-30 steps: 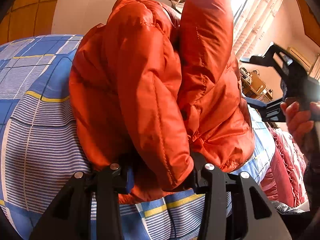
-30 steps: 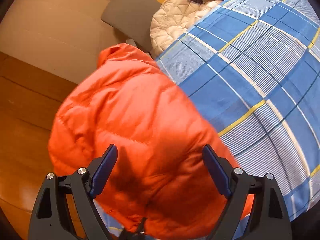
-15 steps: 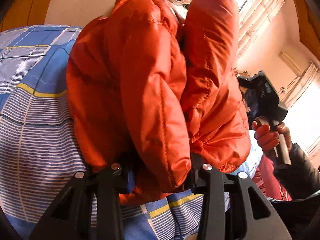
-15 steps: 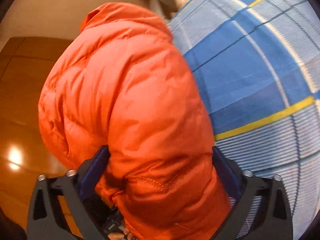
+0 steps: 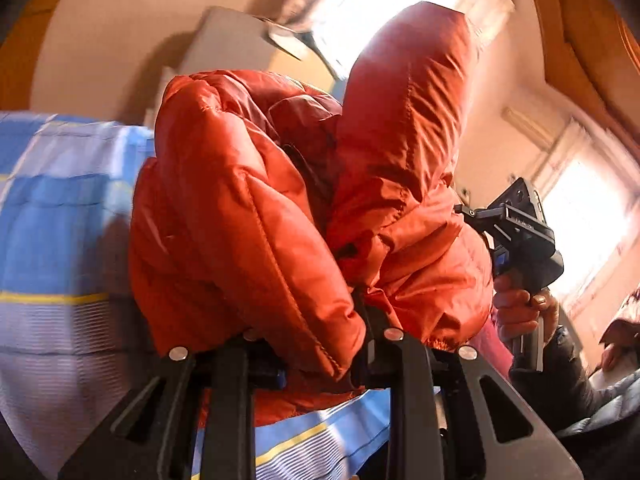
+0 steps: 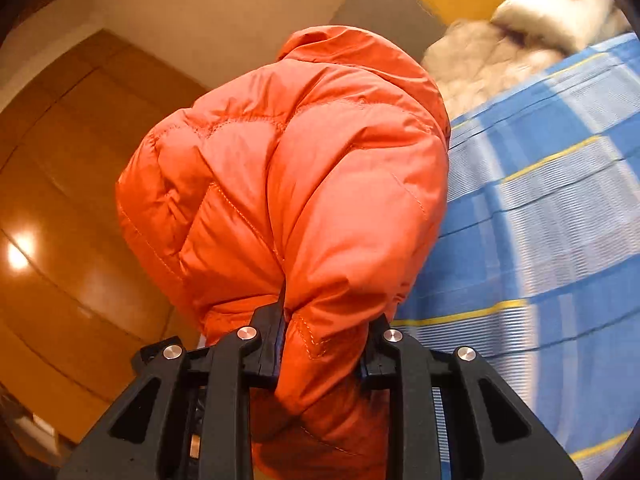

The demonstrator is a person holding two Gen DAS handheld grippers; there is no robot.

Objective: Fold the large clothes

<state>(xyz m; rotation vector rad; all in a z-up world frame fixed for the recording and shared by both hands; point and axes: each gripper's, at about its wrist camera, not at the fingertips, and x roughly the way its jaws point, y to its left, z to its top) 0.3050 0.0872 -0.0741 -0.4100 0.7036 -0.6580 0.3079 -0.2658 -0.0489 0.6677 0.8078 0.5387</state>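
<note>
Orange puffer jacket (image 5: 304,216) bunches between both grippers' closing fingers, left gripper (image 5: 316,364) and right gripper (image 6: 324,356) angled downward.

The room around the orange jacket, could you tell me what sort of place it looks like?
Most likely a bedroom in a home. The jacket is held over a bed with a blue checked cover, a pillow and a pale quilt lie at its far end, and the floor is polished wood.

Jacket (image 6: 304,184) quilted glossy nylon (puffy); floor (image 6: 60,248) polished wood.
</note>
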